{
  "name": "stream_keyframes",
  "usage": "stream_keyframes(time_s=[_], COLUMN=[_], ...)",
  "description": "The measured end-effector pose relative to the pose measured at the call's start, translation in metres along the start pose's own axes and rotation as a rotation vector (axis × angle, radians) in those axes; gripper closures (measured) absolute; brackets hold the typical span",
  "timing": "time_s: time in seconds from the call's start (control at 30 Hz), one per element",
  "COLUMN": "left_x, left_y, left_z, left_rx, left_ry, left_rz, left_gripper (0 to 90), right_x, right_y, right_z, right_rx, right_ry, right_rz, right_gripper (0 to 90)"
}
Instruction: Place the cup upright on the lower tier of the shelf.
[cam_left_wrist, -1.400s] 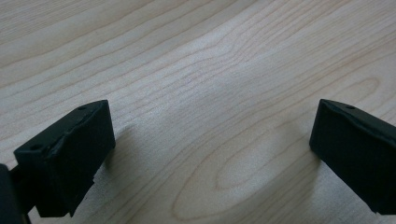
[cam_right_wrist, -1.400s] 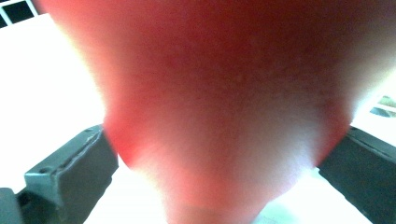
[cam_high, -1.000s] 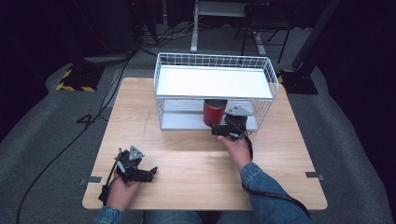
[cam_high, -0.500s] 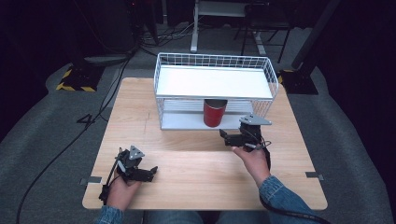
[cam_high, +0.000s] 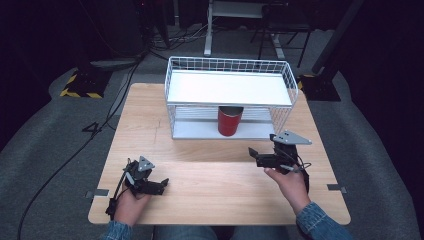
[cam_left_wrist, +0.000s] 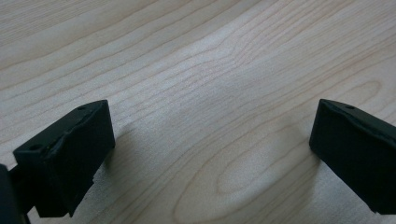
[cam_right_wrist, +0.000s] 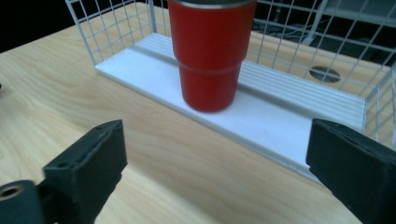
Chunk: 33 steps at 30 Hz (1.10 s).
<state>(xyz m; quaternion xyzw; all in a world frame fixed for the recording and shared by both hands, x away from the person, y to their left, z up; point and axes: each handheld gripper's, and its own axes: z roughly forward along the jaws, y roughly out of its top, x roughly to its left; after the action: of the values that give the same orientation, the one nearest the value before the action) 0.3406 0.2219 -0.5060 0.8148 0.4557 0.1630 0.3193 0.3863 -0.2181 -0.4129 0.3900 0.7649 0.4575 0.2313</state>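
A red cup stands upright on the lower white shelf of a wire rack at centre frame, with the right tongs spread wide and empty just right of and below it, and the left tongs equally wide and empty over bare wood at lower left. Judged as a retreat after placing, the step is best done by drawing the right tongs straight toward the lower edge, level, clear of the cup and wires. The pale wooden counter sits on grey flooring in a dark room, cables trailing at upper left.
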Motion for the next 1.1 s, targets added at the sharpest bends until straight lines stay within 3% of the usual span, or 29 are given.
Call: stream_keyframes(time_s=[0.23,0.53,0.8,1.1], left_x=[0.001,0.001,0.001,0.000], left_y=[0.001,0.003,0.006,0.009], left_z=[0.001,0.003,0.005,0.008], left_rx=[0.004,0.002,0.004,0.003], left_ry=[-0.005,-0.002,-0.007,-0.007], left_rz=[0.001,0.003,0.009,0.004], left_gripper=[0.4,0.4,0.4,0.3], right_x=[-0.010,-0.022,-0.036,-0.046], right_y=[-0.017,-0.040,-0.070,-0.096], right_z=[-0.017,-0.040,-0.056,-0.062], right_rx=[0.051,0.100,0.156,0.202], right_ry=[-0.002,0.014,0.010,0.009], right_rz=[-0.022,0.000,0.052,0.082], right_gripper=[12.5,14.5,14.5,14.5])
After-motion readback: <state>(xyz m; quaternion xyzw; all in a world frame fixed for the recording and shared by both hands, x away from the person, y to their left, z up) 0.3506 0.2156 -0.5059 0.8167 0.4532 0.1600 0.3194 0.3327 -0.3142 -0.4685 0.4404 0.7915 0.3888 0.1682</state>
